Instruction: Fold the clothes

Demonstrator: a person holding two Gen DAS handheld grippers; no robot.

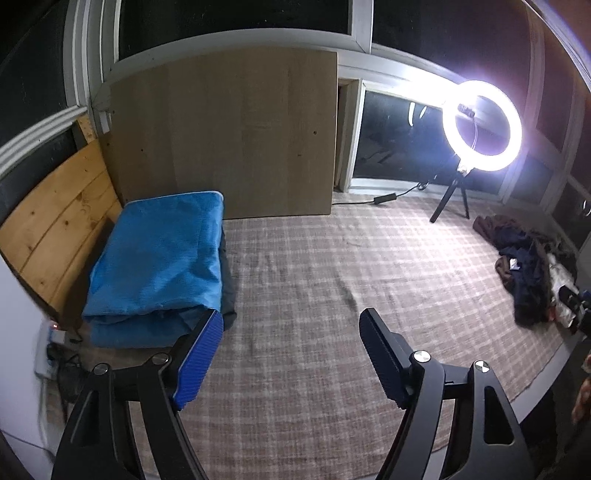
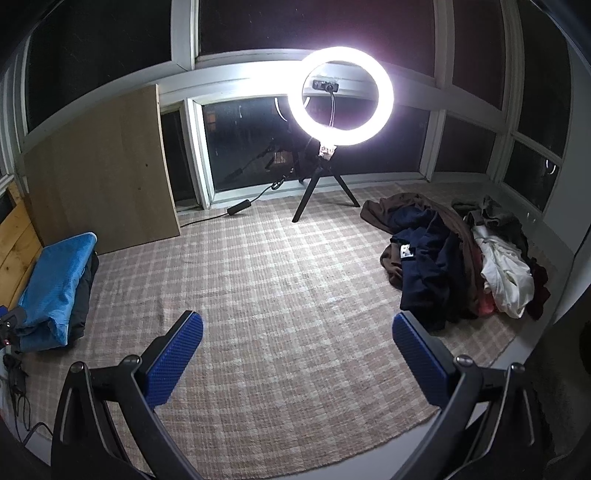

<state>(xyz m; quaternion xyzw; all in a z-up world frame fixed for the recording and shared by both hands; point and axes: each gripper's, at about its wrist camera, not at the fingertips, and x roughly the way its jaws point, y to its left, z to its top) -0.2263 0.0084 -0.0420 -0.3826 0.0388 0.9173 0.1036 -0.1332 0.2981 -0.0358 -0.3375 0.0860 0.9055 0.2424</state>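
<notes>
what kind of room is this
Probably a glassed-in sunroom or balcony in a home, set up for filming: dark window panes wrap around it, a plaid rug covers the floor, and a lit ring light stands near a pile of clothes.

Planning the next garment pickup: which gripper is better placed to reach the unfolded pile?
Right, probably. The clothes pile lies just beyond the open right gripper; from the open left gripper it sits far off at the edge.

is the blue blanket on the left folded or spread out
Folded: the blue blanket lies as a thick rectangular bundle, its layered edges showing at the near end.
</notes>
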